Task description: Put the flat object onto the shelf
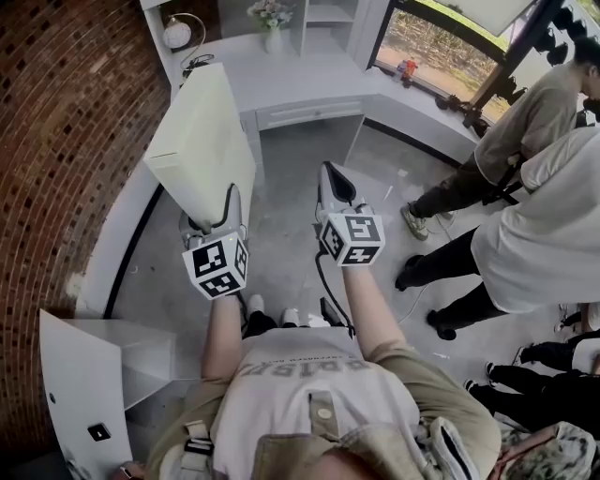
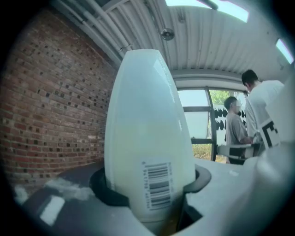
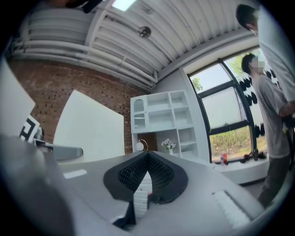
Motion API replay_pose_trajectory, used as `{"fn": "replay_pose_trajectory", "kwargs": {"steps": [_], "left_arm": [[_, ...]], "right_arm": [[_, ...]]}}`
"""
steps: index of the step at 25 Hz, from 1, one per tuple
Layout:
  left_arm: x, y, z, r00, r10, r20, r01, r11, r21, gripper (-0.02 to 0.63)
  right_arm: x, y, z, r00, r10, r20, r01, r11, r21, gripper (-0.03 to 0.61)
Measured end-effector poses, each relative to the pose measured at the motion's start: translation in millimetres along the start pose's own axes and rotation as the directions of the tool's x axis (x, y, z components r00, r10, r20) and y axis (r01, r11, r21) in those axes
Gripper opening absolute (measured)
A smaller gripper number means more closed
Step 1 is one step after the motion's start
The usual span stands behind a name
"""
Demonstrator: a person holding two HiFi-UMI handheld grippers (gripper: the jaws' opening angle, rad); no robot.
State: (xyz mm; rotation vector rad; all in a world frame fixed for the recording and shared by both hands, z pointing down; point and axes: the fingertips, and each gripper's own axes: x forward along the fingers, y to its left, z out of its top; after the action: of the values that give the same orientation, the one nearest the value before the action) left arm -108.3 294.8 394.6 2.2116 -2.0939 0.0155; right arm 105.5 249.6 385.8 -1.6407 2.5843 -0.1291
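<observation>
Flat white panel (image 1: 202,141) is clamped by its near edge in the left hand-held gripper (image 1: 231,208), jaws spread wide on it. The panel is held in the air beyond the jaws, above the floor (image 1: 291,202) and beside the brick wall (image 1: 56,141). The right hand-held gripper (image 1: 332,178) is fully closed, empty, near the left. The shelf (image 1: 328,17) is seen well ahead, behind the worktop (image 1: 309,80).
</observation>
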Motion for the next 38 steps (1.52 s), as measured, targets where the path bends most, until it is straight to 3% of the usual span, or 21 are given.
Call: {"fn": "replay_pose_trajectory", "kwargs": {"steps": [4,5,7,10,14,15,16,19,23,25,26,30,35,38], "left_arm": [[21.2,-8.2,-3.2,0.999,-0.045,0.029,0.051,0.969,-0.240,0.296],[26.2,-11.6,-4.5,0.998,-0.056,0.034,0.063,0.955,-0.289,0.296],[34.7,-19.1,-6.7,0.996,-0.077,0.042,0.087,0.925,-0.369,0.296],[43.1,-31.0,-9.9,0.993,-0.104,0.058,0.119,0.871,-0.476,0.296],[52.0,-47.5,-20.0,0.987,-0.140,0.084,0.161,0.750,-0.641,0.296],[54.1,-51.8,-22.6,0.985,-0.149,0.087,0.169,0.719,-0.674,0.296],[55.6,-56.1,-25.4,0.984,-0.158,0.088,0.174,0.693,-0.699,0.296],[58.1,-67.3,-31.6,0.980,-0.182,0.081,0.181,0.649,-0.739,0.296],[65.0,-73.0,-39.3,0.977,-0.201,0.074,0.182,0.602,-0.777,0.296],[70.8,-72.9,-44.5,0.975,-0.209,0.069,0.179,0.573,-0.800,0.296],[74.3,-72.7,-47.3,0.975,-0.214,0.065,0.177,0.562,-0.808,0.296],[85.7,-75.5,-62.4,0.968,-0.248,0.052,0.182,0.540,-0.822,0.304],[100.9,-76.4,-70.1,0.948,-0.304,0.091,0.247,0.526,-0.813,0.327],[124.2,-66.3,-63.4,0.924,-0.368,0.104,0.299,0.526,-0.796,0.354]], "right_arm": [[-7.1,-14.8,-30.2,0.998,0.026,-0.060,-0.010,0.969,0.247,0.018],[-8.5,-14.0,-42.3,0.994,0.063,-0.085,-0.033,0.948,0.316,0.087],[-11.1,-9.1,-68.5,0.980,0.155,-0.126,-0.077,0.877,0.475,0.294],[-16.8,-3.8,-104.1,0.956,0.257,-0.139,-0.090,0.712,0.697,0.387],[-23.2,2.7,-138.0,0.928,0.368,-0.059,-0.095,0.388,0.917,0.483],[-21.6,3.9,-141.2,0.922,0.386,-0.029,-0.106,0.325,0.940,0.494],[-19.0,5.4,-142.2,0.916,0.401,-0.002,-0.122,0.283,0.951,0.498],[-9.7,7.7,-141.7,0.907,0.419,0.029,-0.136,0.228,0.964,0.511],[2.1,10.1,-137.3,0.903,0.418,0.098,-0.165,0.127,0.978,0.511],[7.9,10.3,-136.5,0.899,0.420,0.122,-0.181,0.105,0.978,0.510],[11.3,9.2,-135.5,0.899,0.417,0.132,-0.190,0.101,0.977,0.504],[21.7,1.1,-133.1,0.906,0.383,0.179,-0.235,0.105,0.966,0.380],[33.8,-7.4,-137.3,0.911,0.347,0.225,-0.283,0.126,0.951,0.353],[60.9,-10.5,-131.1,0.909,0.324,0.263,-0.314,0.118,0.942,0.338]]}}
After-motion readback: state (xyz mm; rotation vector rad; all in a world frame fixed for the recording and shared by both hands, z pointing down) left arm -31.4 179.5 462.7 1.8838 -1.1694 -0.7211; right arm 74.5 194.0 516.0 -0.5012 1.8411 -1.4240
